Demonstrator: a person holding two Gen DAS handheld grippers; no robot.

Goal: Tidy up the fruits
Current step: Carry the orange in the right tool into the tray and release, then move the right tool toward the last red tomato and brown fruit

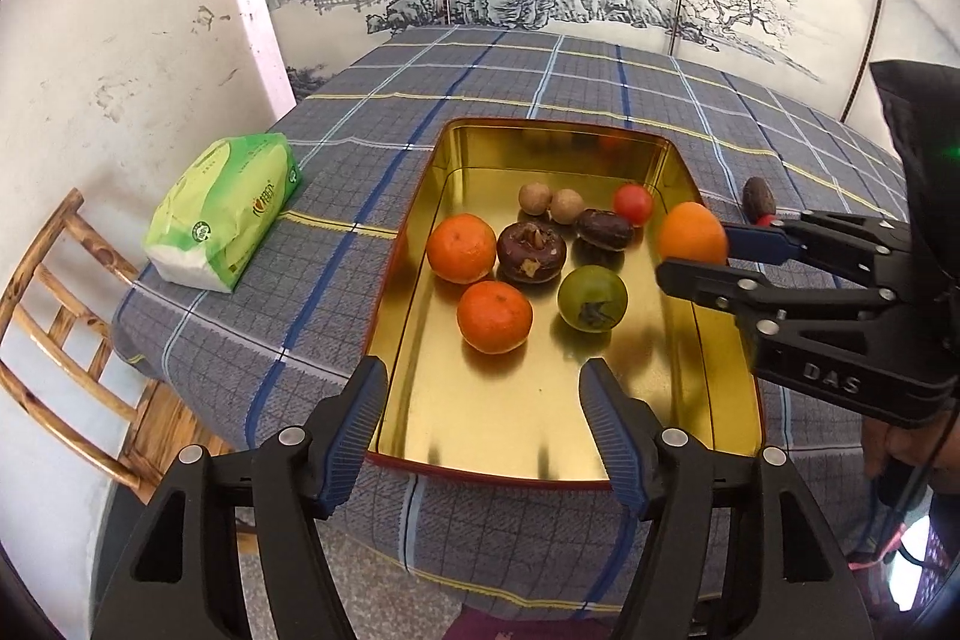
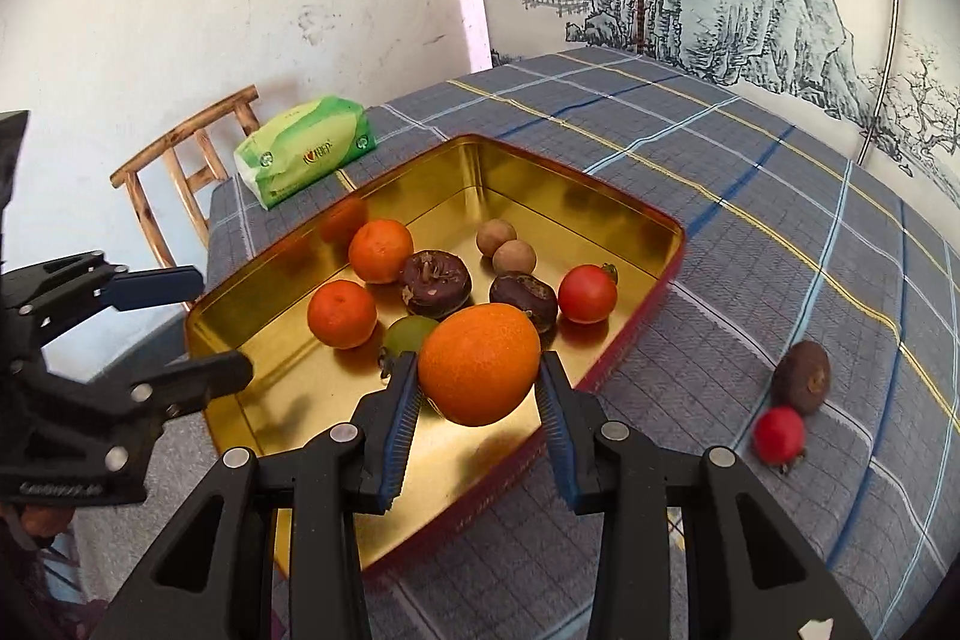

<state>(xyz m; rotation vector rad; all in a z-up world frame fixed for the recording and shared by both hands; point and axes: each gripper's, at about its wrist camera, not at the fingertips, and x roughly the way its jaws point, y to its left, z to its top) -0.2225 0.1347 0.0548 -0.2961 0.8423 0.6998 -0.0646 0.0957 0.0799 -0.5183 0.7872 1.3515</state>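
The right claw (image 2: 477, 403) is clamped on an orange (image 2: 479, 363) held above the near part of the gold tray (image 2: 630, 214), while the left claw (image 1: 480, 400) is spread empty, and the round fruit could be dropped onto the tangerine (image 2: 342, 313) and green fruit (image 2: 408, 331) below if squeezed off-centre.

Gold tin (image 2: 600, 202); grey-blue plaid cloth (image 2: 750, 196); orange fruit (image 2: 479, 363); green tissue pack (image 2: 303, 148); red tomato (image 2: 587, 293).

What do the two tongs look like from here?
Both the left tongs and right tongs are black plastic linkages with silver rivets and ribbed blue pads. The right one's body bears raised "DAS" lettering; a thin cable trails below it.
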